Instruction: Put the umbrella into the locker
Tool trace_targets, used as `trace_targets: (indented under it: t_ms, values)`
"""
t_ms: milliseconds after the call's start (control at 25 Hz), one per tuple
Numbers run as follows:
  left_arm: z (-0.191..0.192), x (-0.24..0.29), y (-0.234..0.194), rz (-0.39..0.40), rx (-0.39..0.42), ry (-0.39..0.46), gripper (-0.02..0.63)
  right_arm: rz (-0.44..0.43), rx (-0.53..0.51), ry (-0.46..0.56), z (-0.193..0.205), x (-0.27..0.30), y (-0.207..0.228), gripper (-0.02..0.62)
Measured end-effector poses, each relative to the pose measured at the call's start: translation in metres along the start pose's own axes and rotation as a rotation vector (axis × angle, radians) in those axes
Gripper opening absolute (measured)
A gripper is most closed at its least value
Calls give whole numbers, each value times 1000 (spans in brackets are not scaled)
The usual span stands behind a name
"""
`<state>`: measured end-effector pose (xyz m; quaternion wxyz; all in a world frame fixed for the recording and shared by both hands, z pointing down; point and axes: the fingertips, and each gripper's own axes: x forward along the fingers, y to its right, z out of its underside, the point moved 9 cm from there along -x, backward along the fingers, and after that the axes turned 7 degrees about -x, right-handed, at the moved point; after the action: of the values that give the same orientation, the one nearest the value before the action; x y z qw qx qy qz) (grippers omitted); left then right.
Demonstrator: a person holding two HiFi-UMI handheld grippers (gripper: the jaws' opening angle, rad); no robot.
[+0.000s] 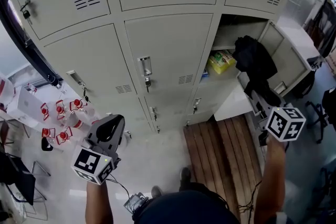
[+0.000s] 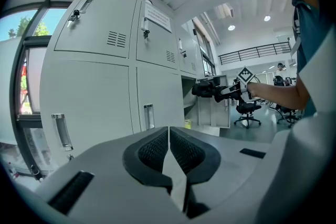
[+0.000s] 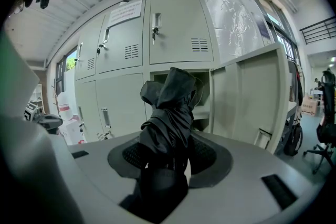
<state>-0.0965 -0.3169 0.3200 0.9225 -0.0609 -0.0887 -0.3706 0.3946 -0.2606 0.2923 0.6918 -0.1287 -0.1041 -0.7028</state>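
Black folded umbrella [image 1: 254,60] held before the open locker [image 1: 234,33].
Right gripper [image 1: 255,96] clamps its lower end so the cloth end aims inside, at upper right of the frame; left gripper [image 1: 108,130], clenched on nothing, waits aside at lower left.

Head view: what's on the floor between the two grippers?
In the head view: pale floor and a wooden slatted platform, between the left gripper and the right gripper.

Folded black umbrella [image 1: 255,60] at open locker [image 1: 233,29]
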Motion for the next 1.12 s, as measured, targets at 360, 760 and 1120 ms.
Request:
trace_targets:
  t_ms: [360,760,1120]
  values:
    - [4,12,-9,-60,-18,-20,28,-19,-16,-22,-20,73,28,204]
    - [10,30,-15,-134,-37,-53,28,-66,-6,-80,-26,163,59,204]
    - [11,52,-16,-162,-43,-45,28,-45,-61,-92,-48,223,75,206]
